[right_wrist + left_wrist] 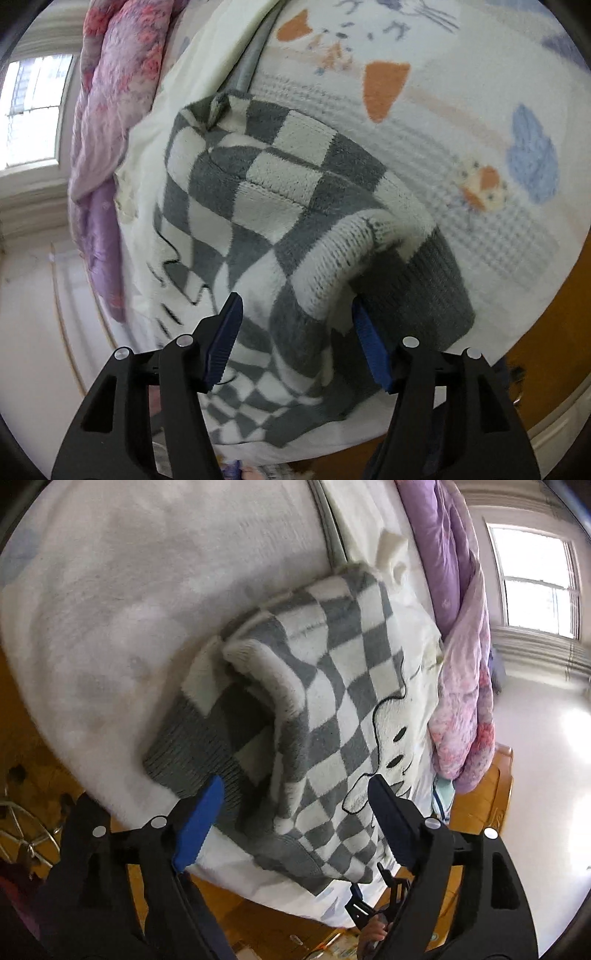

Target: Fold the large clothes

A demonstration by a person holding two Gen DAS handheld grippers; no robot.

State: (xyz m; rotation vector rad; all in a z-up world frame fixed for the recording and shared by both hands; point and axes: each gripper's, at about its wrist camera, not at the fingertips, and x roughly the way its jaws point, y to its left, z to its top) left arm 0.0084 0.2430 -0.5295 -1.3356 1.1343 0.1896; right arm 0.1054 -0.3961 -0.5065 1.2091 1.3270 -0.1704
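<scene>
A grey and white checkered sweater [325, 709] with a white cartoon figure lies partly folded on the bed; it also shows in the right wrist view [266, 206]. A sleeve with a white knit cuff [243, 653] is folded over its body. My left gripper [295, 794] is open and empty, just above the sweater's grey ribbed hem. My right gripper [295, 314] is open and empty, over the folded sleeve near the knit cuff [354, 243]. Part of the right gripper shows below the bed edge in the left wrist view [373, 901].
The bed has a white printed cover [443, 110] and a cream sheet [369, 528]. A purple and pink quilt [461, 627] is piled along the far side. Wooden floor [258, 923] lies below the bed edge. A window [535, 583] is beyond.
</scene>
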